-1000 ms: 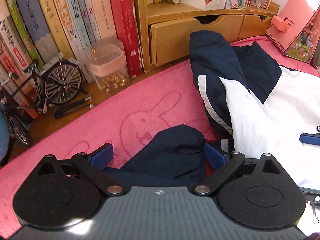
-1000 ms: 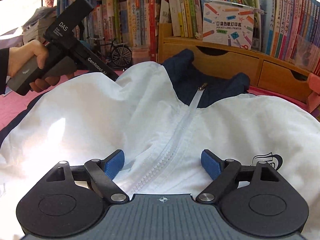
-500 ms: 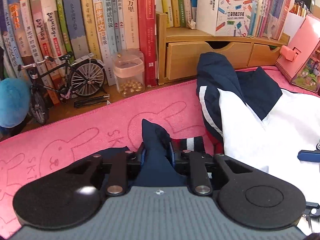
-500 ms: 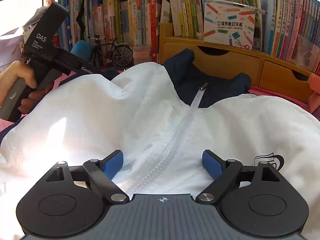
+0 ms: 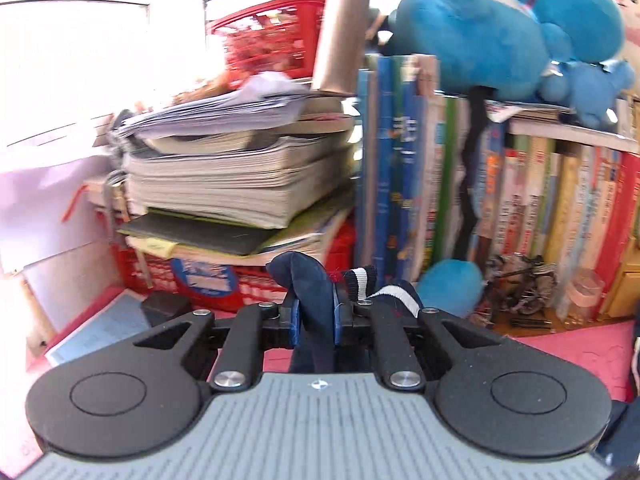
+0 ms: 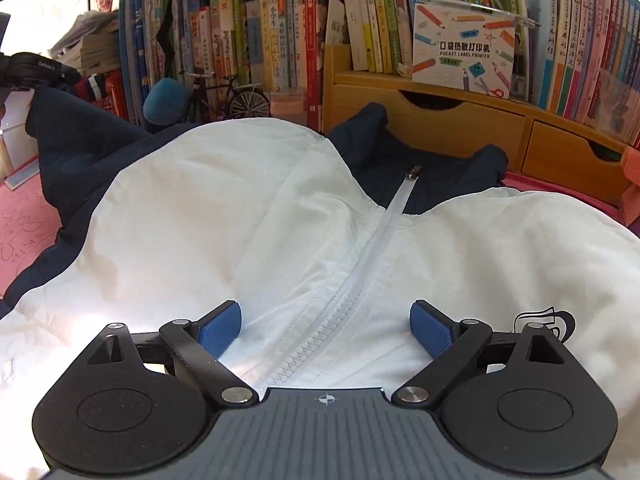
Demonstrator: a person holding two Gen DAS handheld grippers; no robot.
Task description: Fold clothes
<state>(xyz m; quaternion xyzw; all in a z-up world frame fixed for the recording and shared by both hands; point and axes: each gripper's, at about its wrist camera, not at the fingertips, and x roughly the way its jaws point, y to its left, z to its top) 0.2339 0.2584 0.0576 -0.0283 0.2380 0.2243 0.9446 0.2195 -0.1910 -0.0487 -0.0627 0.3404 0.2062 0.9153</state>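
Note:
A white and navy zip jacket lies front up on the pink mat. Its white zipper runs up to the navy collar. My right gripper is open, low over the white chest, with the zipper between its blue pads. My left gripper is shut on the navy sleeve near its striped cuff, held up in the air. In the right wrist view that sleeve stretches up and left toward the left gripper at the frame's edge.
Upright books fill the back. A wooden drawer unit stands behind the collar. A toy bicycle and a small jar sit at the mat's far edge. A stack of papers on a red crate fills the left.
My left gripper closed on the navy sleeve, then lifted and swung it up and to the left, away from the jacket's body. The right gripper has stayed open over the zipper.

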